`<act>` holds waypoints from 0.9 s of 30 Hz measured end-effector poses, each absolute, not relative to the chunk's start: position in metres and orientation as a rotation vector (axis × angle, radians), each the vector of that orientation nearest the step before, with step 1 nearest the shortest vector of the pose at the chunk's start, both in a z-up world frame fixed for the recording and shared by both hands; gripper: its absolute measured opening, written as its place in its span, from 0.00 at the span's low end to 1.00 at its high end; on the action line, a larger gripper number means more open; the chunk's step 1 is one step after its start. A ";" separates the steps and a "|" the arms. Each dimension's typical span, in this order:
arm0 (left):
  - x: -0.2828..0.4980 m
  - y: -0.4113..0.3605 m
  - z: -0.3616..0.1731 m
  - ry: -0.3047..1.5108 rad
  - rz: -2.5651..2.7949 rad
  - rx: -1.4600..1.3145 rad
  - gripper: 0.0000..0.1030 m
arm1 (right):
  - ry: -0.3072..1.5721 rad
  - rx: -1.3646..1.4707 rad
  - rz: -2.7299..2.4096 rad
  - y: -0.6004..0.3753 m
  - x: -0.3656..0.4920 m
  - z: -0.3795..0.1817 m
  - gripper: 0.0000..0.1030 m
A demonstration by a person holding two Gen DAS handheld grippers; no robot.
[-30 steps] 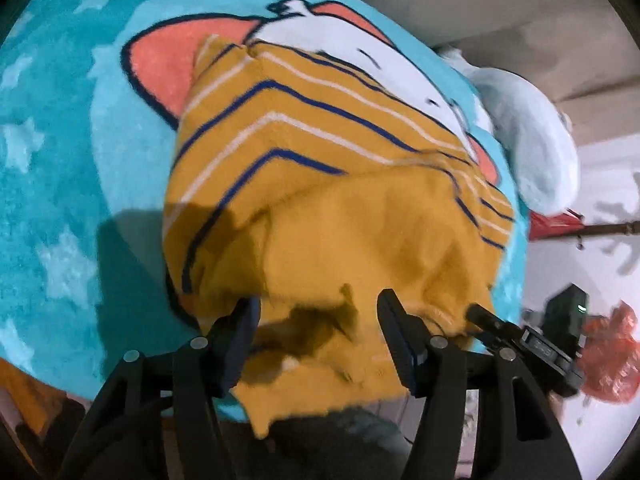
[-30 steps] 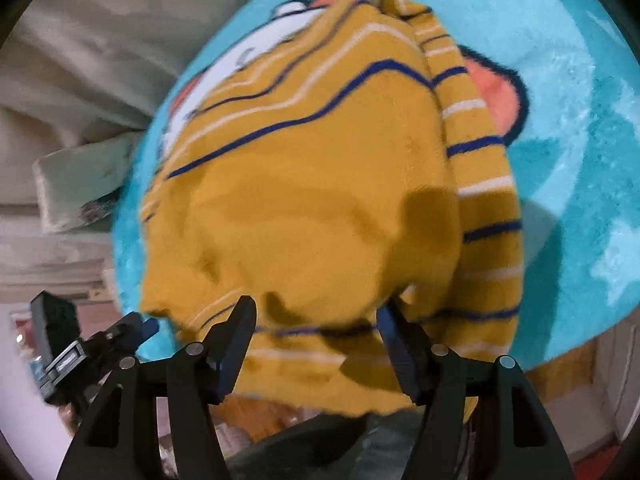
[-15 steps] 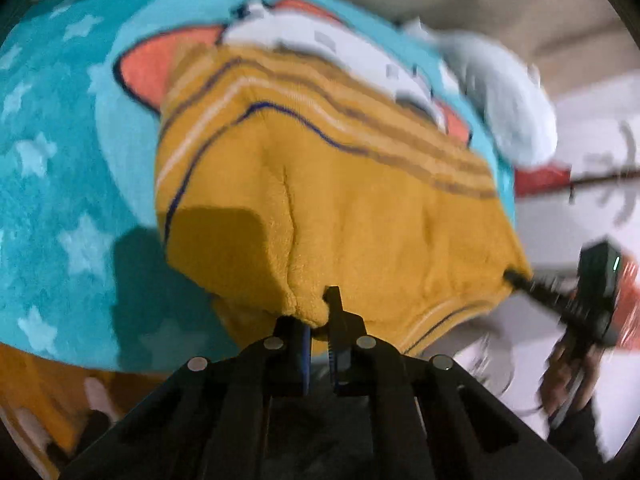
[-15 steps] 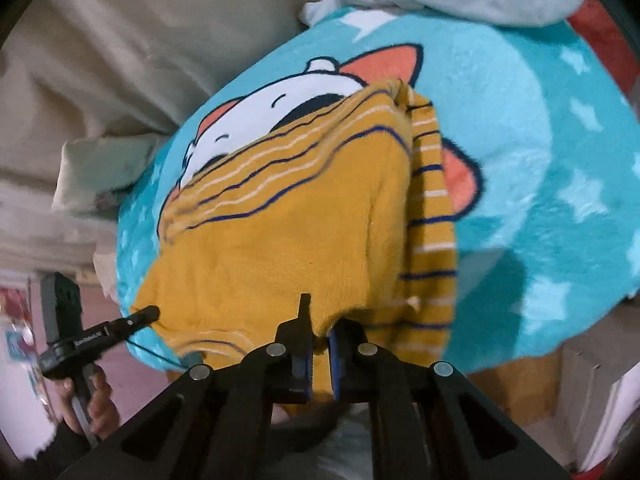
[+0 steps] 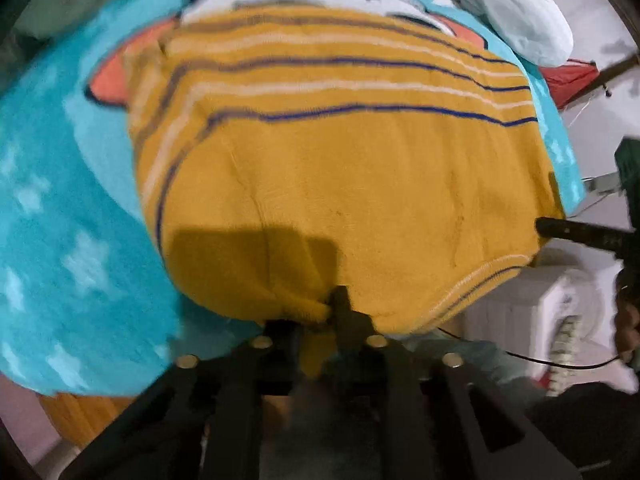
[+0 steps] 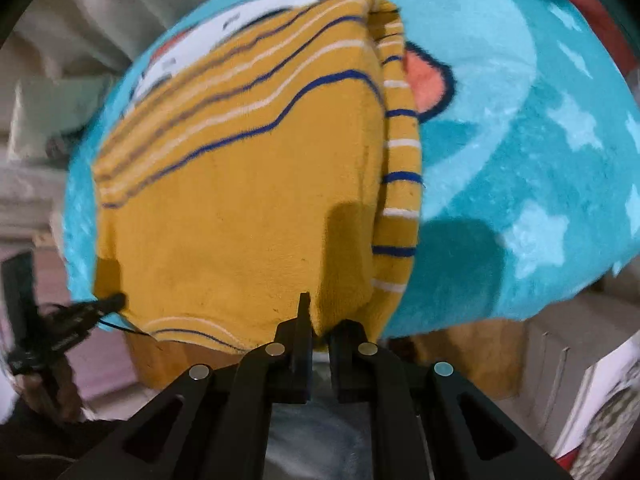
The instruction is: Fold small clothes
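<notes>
A small mustard-yellow sweater (image 5: 352,168) with navy and white stripes lies on a teal cartoon blanket (image 5: 68,240). My left gripper (image 5: 326,312) is shut on the sweater's near edge at its left corner. My right gripper (image 6: 320,330) is shut on the near edge of the same sweater (image 6: 248,200) at its right side, beside the folded striped sleeve (image 6: 398,184). Each gripper shows in the other's view at the sweater's far corner, as the right gripper (image 5: 576,234) and the left gripper (image 6: 92,306). The near hem is pulled taut between them.
The blanket (image 6: 520,140) covers a raised surface with its front edge just ahead of my grippers. A pale light-blue cushion (image 5: 508,12) lies at the back right. A red object (image 5: 572,80) sits beyond the blanket. Beige fabric (image 6: 72,40) lies at the left.
Both grippers were open a second ago, then shut on the sweater's near edge. Since then they have moved apart and pulled the hem flatter and wider.
</notes>
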State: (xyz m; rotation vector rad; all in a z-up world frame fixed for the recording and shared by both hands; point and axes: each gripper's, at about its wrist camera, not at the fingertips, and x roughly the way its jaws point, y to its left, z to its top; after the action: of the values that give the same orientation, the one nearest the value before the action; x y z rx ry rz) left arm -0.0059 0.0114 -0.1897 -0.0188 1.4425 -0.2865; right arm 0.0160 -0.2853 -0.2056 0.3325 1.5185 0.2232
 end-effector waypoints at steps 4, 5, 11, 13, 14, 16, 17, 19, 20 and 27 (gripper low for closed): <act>-0.011 0.013 -0.166 1.344 -0.221 0.018 0.45 | 1.426 0.316 0.219 -0.281 0.010 -0.171 0.47; -0.012 0.013 -0.161 1.332 -0.217 0.023 0.45 | 1.412 0.305 0.213 -0.281 0.008 -0.165 0.57; -0.025 0.020 -0.141 1.322 -0.217 0.019 0.49 | 1.361 0.292 0.231 -0.277 0.001 -0.129 0.57; -0.032 0.028 -0.130 1.300 -0.210 0.005 0.51 | 1.335 0.287 0.231 -0.274 0.003 -0.116 0.57; -0.033 0.028 -0.126 1.287 -0.199 0.002 0.52 | 1.315 0.282 0.224 -0.274 0.004 -0.107 0.57; -0.033 0.034 -0.115 1.248 -0.173 -0.007 0.55 | 1.285 0.277 0.213 -0.273 0.006 -0.096 0.57; -0.031 0.034 -0.111 1.231 -0.164 -0.011 0.58 | 1.268 0.269 0.199 -0.273 0.008 -0.089 0.57; -0.025 0.035 -0.102 1.209 -0.146 -0.020 0.58 | 1.234 0.255 0.183 -0.271 0.012 -0.075 0.57; -0.021 0.035 -0.095 1.193 -0.147 -0.026 0.58 | 1.213 0.242 0.171 -0.270 0.013 -0.065 0.57; -0.005 0.037 -0.055 1.088 -0.143 -0.034 0.64 | 1.067 0.166 0.170 -0.257 0.012 -0.010 0.63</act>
State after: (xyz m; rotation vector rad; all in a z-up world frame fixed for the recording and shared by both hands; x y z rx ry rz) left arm -0.0051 0.0370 -0.0551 -0.0345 1.0882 -0.1434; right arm 0.0119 -0.2567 -0.0098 0.1658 1.0670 0.1699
